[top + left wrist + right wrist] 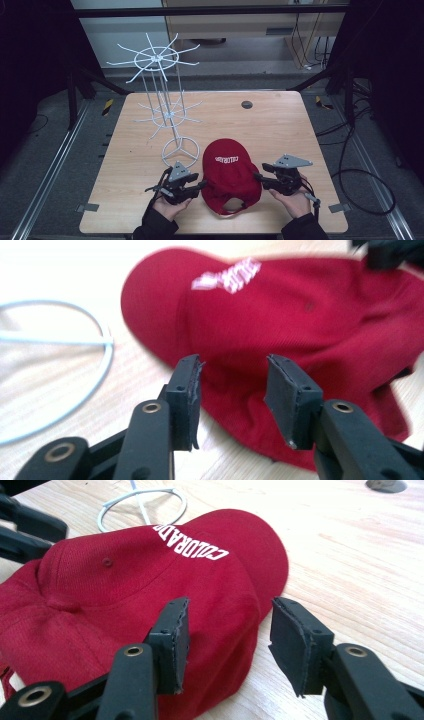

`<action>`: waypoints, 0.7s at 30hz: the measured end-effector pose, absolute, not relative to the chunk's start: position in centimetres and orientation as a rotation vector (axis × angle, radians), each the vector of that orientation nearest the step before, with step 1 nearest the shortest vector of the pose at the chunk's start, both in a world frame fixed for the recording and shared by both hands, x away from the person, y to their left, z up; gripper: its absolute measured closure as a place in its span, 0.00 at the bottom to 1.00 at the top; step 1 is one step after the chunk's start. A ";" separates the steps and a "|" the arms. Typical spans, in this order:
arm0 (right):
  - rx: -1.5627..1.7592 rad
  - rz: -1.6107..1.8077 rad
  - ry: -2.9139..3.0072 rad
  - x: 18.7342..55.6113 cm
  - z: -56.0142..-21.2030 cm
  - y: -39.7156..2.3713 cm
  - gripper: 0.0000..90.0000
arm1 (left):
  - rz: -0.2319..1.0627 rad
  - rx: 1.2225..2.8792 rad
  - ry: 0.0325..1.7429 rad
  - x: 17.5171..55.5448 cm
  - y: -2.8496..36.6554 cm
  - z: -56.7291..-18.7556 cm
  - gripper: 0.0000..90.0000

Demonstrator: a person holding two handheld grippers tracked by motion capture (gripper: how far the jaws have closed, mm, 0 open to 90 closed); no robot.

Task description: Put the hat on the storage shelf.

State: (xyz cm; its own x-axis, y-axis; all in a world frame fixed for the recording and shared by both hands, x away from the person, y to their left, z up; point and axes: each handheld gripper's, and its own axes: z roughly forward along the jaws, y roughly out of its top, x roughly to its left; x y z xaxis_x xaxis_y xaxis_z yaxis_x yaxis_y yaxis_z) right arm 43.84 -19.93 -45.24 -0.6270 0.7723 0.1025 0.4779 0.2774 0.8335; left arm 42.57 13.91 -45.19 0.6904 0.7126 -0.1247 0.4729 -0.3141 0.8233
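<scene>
A red baseball cap [230, 172] with white lettering lies flat near the front middle of the wooden table [280, 125], its brim pointing away from me. My left gripper [202, 185] sits at the cap's left edge, jaws open. In the left gripper view the left gripper [232, 385] has the cap [280, 330] just beyond its gap, and the pads do not press on it. My right gripper [257, 176] stands open at the cap's right side. In the right gripper view the right gripper [227, 630] frames the cap's [150, 580] edge and bare table, gripping nothing.
A white wire display stand [159, 95] with spoked hooks rises at the back left; its ring base [180, 149] lies close to the cap's brim. A round cable hole [246, 104] sits at the table's far middle. Cables trail over the floor at the right.
</scene>
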 end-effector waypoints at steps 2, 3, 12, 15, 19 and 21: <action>1.143 1.270 2.243 44.0 -45.3 -19.8 0.59 | 0.331 1.951 0.905 42.8 13.9 -44.5 0.61; 1.148 1.262 2.248 44.0 -45.3 -19.8 0.60 | 0.330 1.943 0.907 42.9 13.8 -44.2 0.60; 1.213 1.204 2.324 45.1 -46.1 -19.6 0.87 | 0.269 2.026 0.981 45.2 10.7 -45.5 0.54; 1.221 1.165 2.342 45.1 -46.3 -19.5 0.98 | 0.306 2.047 1.027 45.7 10.0 -46.2 0.63; 1.221 1.148 2.355 44.9 -46.3 -19.6 0.99 | 0.349 2.048 1.078 46.4 9.7 -46.5 0.82; 1.209 1.159 2.361 44.7 -46.3 -19.6 0.99 | 0.349 2.039 1.085 46.9 9.6 -46.5 0.90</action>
State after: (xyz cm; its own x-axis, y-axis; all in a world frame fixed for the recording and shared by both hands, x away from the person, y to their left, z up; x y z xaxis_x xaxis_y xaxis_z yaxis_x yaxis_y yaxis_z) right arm 44.73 -19.63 -46.25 -0.6263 0.7686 0.1302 0.5730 0.3408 0.7453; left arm 46.88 9.59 -46.50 0.5975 0.7937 -0.1143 0.5784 -0.3279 0.7469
